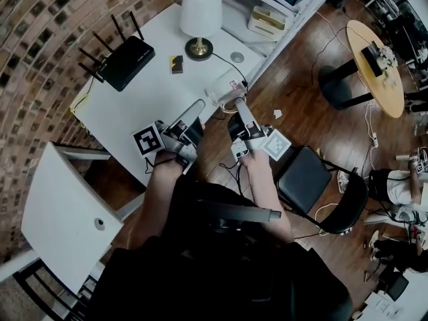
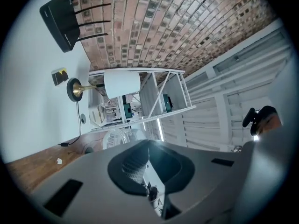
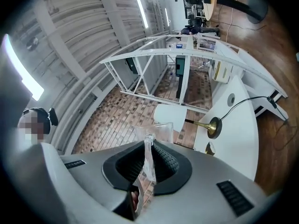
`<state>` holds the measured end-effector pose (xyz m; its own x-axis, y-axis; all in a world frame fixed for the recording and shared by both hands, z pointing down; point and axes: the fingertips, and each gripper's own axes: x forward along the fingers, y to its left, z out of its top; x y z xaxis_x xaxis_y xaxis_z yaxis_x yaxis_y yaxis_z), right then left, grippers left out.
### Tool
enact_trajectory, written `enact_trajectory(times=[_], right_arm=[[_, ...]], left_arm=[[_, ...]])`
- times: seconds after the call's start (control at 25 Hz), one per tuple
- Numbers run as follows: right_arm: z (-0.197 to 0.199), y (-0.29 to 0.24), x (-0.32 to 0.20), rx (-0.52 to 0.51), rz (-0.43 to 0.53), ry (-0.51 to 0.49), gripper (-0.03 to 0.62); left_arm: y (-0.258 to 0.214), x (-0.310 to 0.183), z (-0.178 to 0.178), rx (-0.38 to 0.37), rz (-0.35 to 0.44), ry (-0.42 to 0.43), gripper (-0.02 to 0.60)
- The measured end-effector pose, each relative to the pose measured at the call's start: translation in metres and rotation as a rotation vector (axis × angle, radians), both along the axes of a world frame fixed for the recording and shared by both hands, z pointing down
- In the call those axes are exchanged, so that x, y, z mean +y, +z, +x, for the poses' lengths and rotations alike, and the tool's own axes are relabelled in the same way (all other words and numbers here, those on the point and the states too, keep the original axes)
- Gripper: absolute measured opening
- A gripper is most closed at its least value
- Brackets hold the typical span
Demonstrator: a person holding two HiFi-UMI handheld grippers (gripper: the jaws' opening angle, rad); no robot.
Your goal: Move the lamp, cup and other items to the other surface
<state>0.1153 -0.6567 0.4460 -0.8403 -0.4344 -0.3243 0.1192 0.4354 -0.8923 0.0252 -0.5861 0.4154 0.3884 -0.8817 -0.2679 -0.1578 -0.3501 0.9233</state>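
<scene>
With my right gripper [image 1: 235, 101] clenched on the wall of the clear plastic cup [image 1: 223, 85] off the white table's [image 1: 134, 105] near right edge and my left gripper [image 1: 196, 105] gaping empty, the white-shaded brass lamp [image 1: 200, 15] and black antennaed router [image 1: 124, 62] remained unmoved, I judged.

Middle of table [image 1: 137, 109] bare, passable; router [image 1: 126, 62] left, lamp [image 1: 200, 12] at far edge obstruct.
</scene>
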Motion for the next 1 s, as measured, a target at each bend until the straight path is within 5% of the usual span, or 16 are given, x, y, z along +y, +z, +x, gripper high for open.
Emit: enact_trajectory(times=[0.32,1.0], right_arm=[[-0.067,0.014,-0.013,0.032,-0.023,-0.012,0.055],[-0.139,0.060,-0.072,0.116,-0.066,-0.150,0.055]], left_arm=[[0.015,-0.007,-0.067,0.048,-0.014,-0.023,0.015],[0.037,-0.039,-0.132,0.086,-0.097,-0.190,0.015]])
